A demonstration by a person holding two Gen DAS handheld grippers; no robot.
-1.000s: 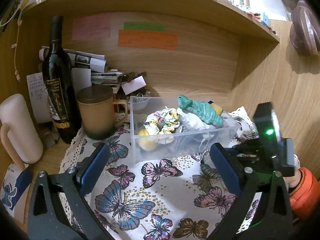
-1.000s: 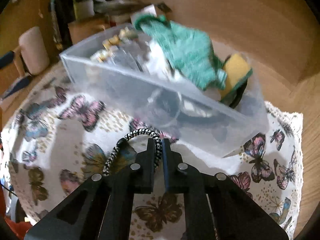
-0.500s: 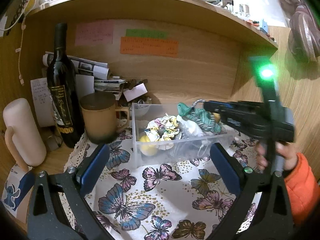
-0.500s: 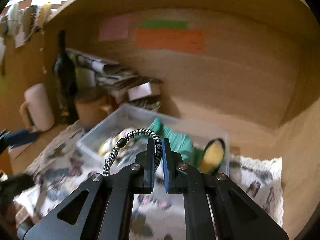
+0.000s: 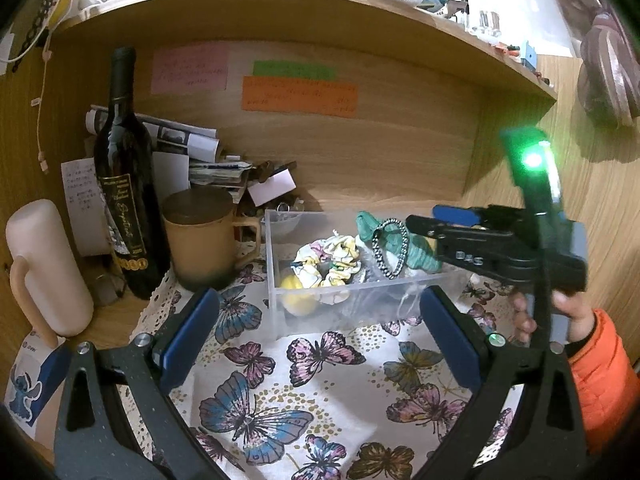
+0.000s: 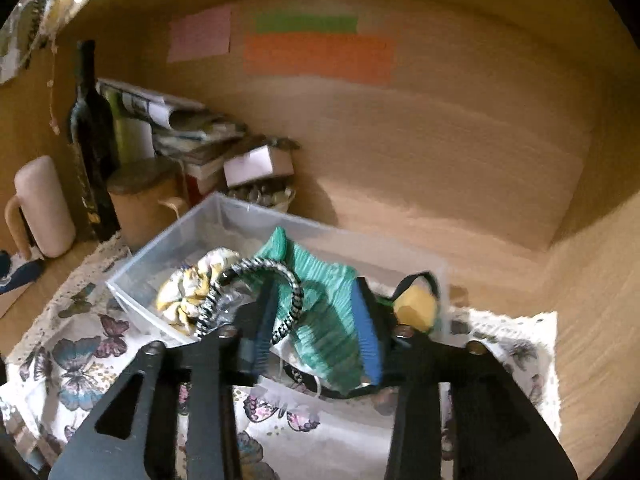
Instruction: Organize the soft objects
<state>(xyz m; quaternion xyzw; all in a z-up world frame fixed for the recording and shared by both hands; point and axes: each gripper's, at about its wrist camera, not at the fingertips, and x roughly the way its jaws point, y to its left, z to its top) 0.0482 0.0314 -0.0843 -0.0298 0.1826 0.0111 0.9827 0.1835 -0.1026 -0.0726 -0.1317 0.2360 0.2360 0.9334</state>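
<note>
The hair tie, a black-and-white braided loop, hangs over the clear plastic bin, draped against the left finger of the right gripper; that gripper's jaws stand apart, no longer pinching the loop, though whether the loop still rests on the finger pad or is already falling free cannot be told; in the right wrist view the hair tie curls over the dark finger just above the bin's contents; inside the bin lie a teal knitted cloth, a yellow-and-white flowered scrunchie, a yellow sponge at the right end and a small yellow ball near the front wall; the left gripper hovers low in front of the bin, its blue-padded fingers spread wide with nothing between them; the bin stands on a butterfly-print cloth spread over the wooden counter; to the left of the bin stand a tan mug, a dark wine bottle and a pale pink flask; sticky notes are stuck to the back panel.
</note>
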